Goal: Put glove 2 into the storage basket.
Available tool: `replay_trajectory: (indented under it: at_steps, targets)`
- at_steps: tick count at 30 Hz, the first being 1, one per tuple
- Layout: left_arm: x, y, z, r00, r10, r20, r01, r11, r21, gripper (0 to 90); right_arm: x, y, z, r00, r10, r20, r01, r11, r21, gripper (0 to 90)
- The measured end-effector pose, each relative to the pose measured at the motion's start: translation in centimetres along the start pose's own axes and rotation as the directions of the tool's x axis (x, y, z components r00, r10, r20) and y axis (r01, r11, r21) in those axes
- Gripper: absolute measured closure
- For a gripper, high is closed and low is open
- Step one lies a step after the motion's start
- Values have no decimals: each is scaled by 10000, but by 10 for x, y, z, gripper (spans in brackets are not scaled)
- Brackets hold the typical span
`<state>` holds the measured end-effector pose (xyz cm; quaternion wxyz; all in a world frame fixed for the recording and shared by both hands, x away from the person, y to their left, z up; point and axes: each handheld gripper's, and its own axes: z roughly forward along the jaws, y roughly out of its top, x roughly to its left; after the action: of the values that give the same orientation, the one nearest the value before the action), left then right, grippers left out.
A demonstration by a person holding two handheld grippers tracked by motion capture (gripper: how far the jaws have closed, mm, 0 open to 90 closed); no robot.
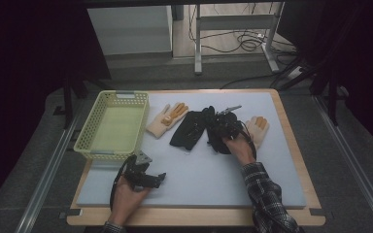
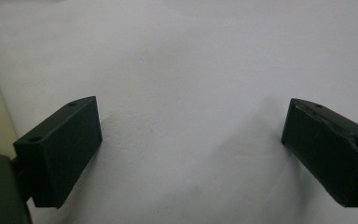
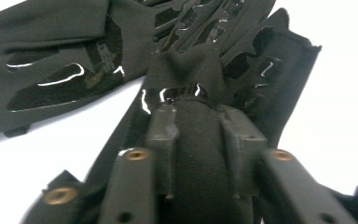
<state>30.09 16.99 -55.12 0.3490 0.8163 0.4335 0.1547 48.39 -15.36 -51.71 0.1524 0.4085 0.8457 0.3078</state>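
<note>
Looking early: your right gripper (image 3: pixel 198 135) pinches a black glove (image 1: pixel 187 129), left gripper (image 2: pixel 191 154) gapes empty, basket (image 1: pixel 88 145) holds nothing.

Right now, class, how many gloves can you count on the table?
4, though more may be hidden. A tan glove lies beside the basket; two black gloves lie mid-table, one pinched in the right gripper; another tan glove lies beyond the hand.

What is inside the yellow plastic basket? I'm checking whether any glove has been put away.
The yellow plastic lattice basket shows a bare pale floor in the high view, with no glove in it. Its near wall hides a thin strip of the floor.
</note>
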Motion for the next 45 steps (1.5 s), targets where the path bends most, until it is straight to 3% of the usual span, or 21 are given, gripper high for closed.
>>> replay_trajectory:
  at_steps: [3,6,13,19,22,26,32,34,37,38,40,41,44,45]
  targets:
    - [0,0,0,10000,-3,-1,3,10000,-1,50,-3,-1,-1,9991,391,-188,-392,9992,-85,791]
    - [0,0,0,10000,-3,2,3,10000,1,50,-3,0,-3,9990,404,-174,-406,9991,-88,797]
    - [0,0,0,10000,0,-2,0,10000,6,50,3,-3,-31,9983,399,-421,-431,9960,-779,798]
    - [0,0,0,10000,7,-3,-7,10000,10,50,32,-11,-69,9938,79,-1110,-203,9936,-1113,795]
    - [0,0,0,10000,7,-4,-7,10000,9,50,43,-16,-78,9909,32,-1347,-197,9924,-1213,794]
    - [0,0,0,10000,-26,-5,26,10000,-17,51,72,-38,-95,9780,-143,-2082,-139,9909,-1336,789]
    - [0,0,0,10000,-44,-17,44,10000,-38,51,93,-62,-98,9741,-375,-2228,97,9921,-1247,787]
    - [0,0,0,10000,-39,-15,39,10000,-30,51,97,-73,-95,9771,-454,-2077,212,9929,-1173,783]
    - [0,0,0,10000,-6,-9,6,10000,2,50,99,-84,-87,9762,-402,-2129,212,9956,-908,733]
    - [0,0,0,10000,-9,-10,9,10000,-2,51,97,-89,-82,9767,-396,-2107,230,9965,-806,595]
    - [0,0,0,10000,-8,-9,8,10000,1,51,96,-89,-83,9777,-390,-2063,220,9962,-839,560]
    - [0,0,0,10000,-9,-10,9,10000,2,51,89,-87,-92,9760,-320,-2155,65,9930,-1180,501]
    - [0,0,0,10000,-9,-11,9,10000,2,51,80,-87,-103,9798,-361,-1967,68,9890,-1479,502]
    - [0,0,0,10000,-9,-11,9,10000,-2,50,73,-90,-109,9835,-417,-1760,158,9892,-1460,569]
